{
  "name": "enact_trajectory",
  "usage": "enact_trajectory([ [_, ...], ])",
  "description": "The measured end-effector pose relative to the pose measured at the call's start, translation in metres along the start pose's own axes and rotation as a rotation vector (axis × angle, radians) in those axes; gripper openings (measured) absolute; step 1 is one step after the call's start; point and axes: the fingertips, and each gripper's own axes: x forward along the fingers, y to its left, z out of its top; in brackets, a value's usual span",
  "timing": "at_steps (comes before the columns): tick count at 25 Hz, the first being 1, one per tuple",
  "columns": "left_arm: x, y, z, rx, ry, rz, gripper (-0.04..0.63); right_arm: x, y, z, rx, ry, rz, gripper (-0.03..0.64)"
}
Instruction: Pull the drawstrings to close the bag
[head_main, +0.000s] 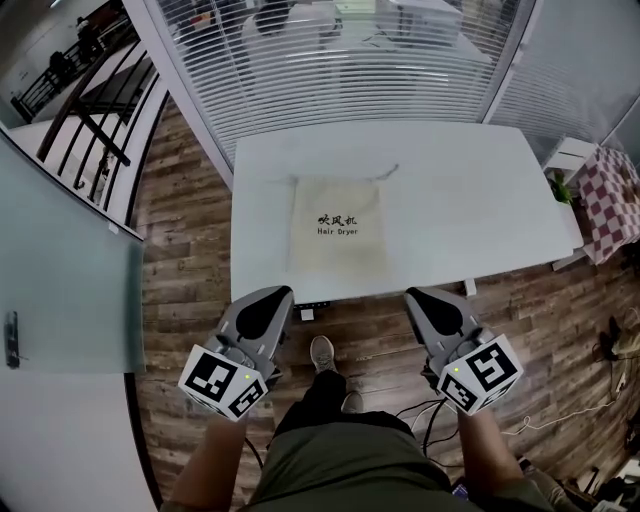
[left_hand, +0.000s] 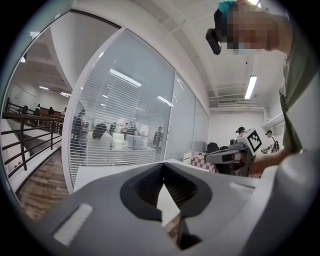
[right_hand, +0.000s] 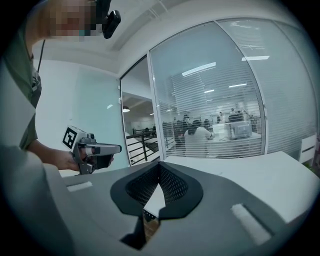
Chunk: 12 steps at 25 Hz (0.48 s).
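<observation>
A beige drawstring bag (head_main: 338, 224) with dark print lies flat on the white table (head_main: 460, 210), its mouth at the far end. A thin drawstring (head_main: 387, 174) trails from its far right corner. My left gripper (head_main: 280, 292) is held low in front of the table's near edge, shut and empty. My right gripper (head_main: 410, 293) is level with it on the right, also shut with nothing in it. Both are well short of the bag. In the left gripper view the closed jaws point over the table and the right gripper (left_hand: 239, 155) shows; in the right gripper view the left gripper (right_hand: 92, 150) shows.
A glass wall with blinds (head_main: 340, 60) runs behind the table. A small stand with a checked cloth (head_main: 607, 200) and a plant (head_main: 560, 186) is at the right. Wooden floor (head_main: 190, 260) lies to the left, with cables (head_main: 560, 415) at the lower right.
</observation>
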Motion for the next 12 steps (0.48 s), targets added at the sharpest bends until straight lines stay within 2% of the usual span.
enact_trajectory([
  [12,0.057,0.085,-0.007,-0.026,0.05,-0.03,0.006,0.089,-0.037,0.002,0.026,0.054,-0.028,0.009],
])
